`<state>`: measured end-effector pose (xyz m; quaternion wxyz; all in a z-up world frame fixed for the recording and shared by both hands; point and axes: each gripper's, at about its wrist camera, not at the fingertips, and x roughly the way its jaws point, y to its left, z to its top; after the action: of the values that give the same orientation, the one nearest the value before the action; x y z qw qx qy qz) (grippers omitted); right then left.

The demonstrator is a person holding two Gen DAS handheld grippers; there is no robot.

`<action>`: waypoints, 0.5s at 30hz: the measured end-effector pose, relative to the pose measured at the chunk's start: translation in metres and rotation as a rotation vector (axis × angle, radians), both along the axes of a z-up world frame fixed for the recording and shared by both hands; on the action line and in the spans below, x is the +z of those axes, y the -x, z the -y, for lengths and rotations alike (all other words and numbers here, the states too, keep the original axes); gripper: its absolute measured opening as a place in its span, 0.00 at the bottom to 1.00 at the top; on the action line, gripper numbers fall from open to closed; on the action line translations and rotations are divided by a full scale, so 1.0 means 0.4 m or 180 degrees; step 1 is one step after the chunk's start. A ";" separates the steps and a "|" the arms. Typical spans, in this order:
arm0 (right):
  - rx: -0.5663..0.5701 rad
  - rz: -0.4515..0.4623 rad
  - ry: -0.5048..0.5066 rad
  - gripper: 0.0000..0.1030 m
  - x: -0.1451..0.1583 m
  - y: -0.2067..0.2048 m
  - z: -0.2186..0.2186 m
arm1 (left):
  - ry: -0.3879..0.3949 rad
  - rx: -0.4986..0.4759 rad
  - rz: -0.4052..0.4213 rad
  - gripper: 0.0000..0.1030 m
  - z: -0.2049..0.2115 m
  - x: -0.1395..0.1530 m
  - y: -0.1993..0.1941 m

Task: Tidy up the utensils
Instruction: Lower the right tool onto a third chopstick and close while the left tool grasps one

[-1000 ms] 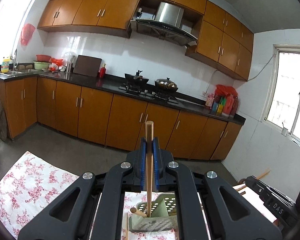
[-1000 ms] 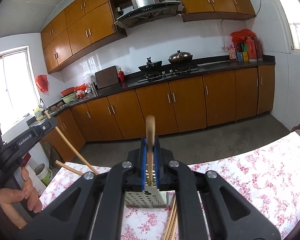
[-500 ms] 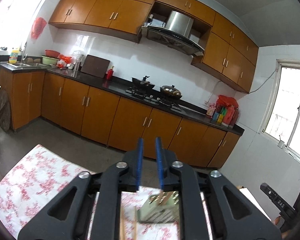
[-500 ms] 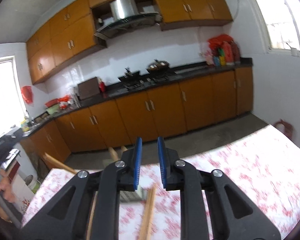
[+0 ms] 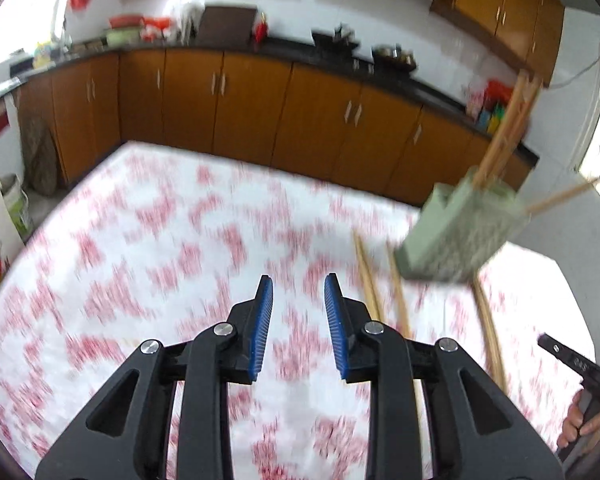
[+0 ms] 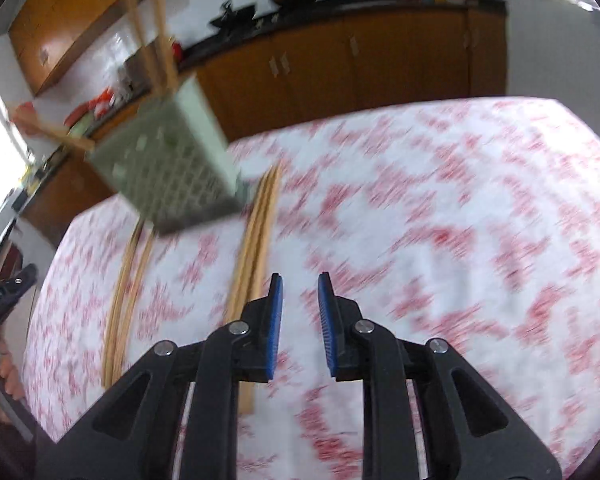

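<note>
A pale green perforated utensil holder (image 5: 460, 236) (image 6: 168, 168) stands on the floral tablecloth (image 5: 140, 260), with several wooden chopsticks (image 5: 504, 136) (image 6: 156, 20) sticking out of it. More chopsticks (image 5: 366, 276) (image 6: 256, 240) lie flat on the cloth beside it. My left gripper (image 5: 298, 278) hangs over bare cloth to the left of the holder; its jaws are opening and hold nothing. My right gripper (image 6: 300, 276) is open and empty, just right of a bundle of loose chopsticks. Both views are motion-blurred.
Another pair of chopsticks (image 6: 124, 292) (image 5: 488, 332) lies on the cloth on the holder's other side. A person's hand (image 5: 580, 424) holds the other gripper at the frame edge. Wooden kitchen cabinets (image 5: 240, 112) run behind the table.
Each gripper was shut on a wooden chopstick above the holder; both have let go and opened. Both views have dipped towards the table, and the holder has shifted sideways in each.
</note>
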<state>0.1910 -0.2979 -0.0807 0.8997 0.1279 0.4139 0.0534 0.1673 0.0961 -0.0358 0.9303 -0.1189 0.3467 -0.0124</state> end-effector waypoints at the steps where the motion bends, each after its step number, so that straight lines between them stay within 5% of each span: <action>1: 0.0063 -0.0038 0.0018 0.20 -0.013 -0.001 -0.019 | 0.0025 -0.0054 -0.0068 0.27 0.007 -0.022 0.002; 10: 0.0314 -0.0208 0.0343 0.19 -0.078 -0.027 -0.110 | 0.0108 -0.0412 -0.0236 0.27 0.071 -0.081 0.017; 15: 0.0215 -0.0146 0.0547 0.08 -0.075 -0.026 -0.098 | 0.0145 -0.0561 -0.0293 0.27 0.104 -0.095 0.018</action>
<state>0.2016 -0.2586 -0.1106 0.8953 0.0374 0.4415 0.0450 0.1602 0.0546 -0.0736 0.9058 -0.1095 0.3978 -0.0965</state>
